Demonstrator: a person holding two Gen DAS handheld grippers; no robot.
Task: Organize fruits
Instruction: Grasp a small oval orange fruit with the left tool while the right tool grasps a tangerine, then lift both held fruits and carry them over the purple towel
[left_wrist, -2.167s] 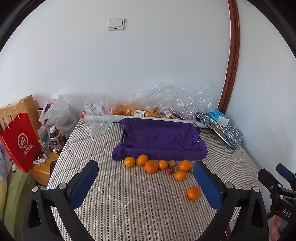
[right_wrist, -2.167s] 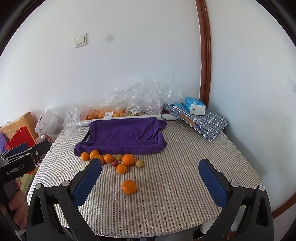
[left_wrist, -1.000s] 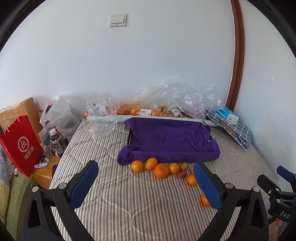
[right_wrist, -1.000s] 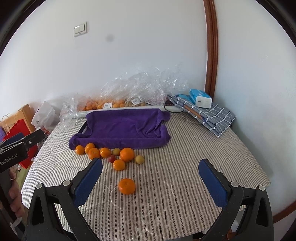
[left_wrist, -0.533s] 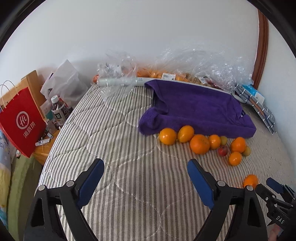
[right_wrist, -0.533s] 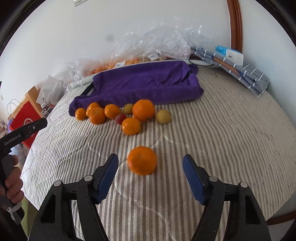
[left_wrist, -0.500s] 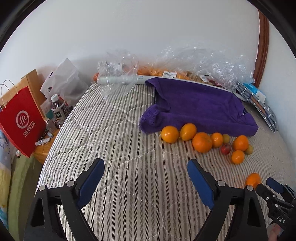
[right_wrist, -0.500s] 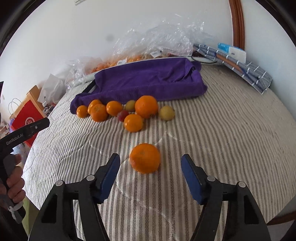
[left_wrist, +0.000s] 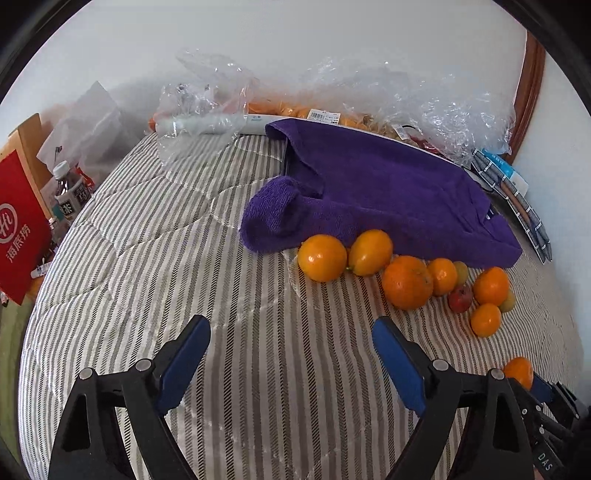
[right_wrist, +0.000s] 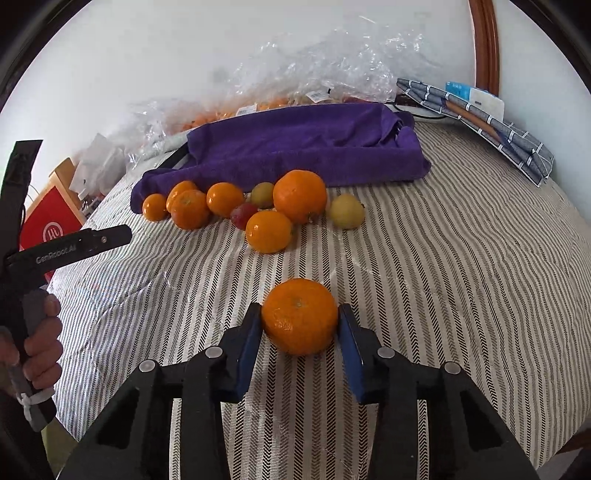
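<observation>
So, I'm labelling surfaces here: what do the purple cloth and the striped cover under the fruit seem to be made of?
The folded purple cloth looks like terry towelling: matte, with a fuzzy looped pile visible at its rolled edge. The grey-and-white striped table cover seems to be quilted woven fabric, perhaps cotton: herringbone stripes, curved stitch lines, soft puckering, no shine.

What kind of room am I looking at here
Probably a home bedroom: fruit sits on a striped quilted mattress against a white wall, with a purple towel, plastic bags and a red shopping bag beside it.
</observation>
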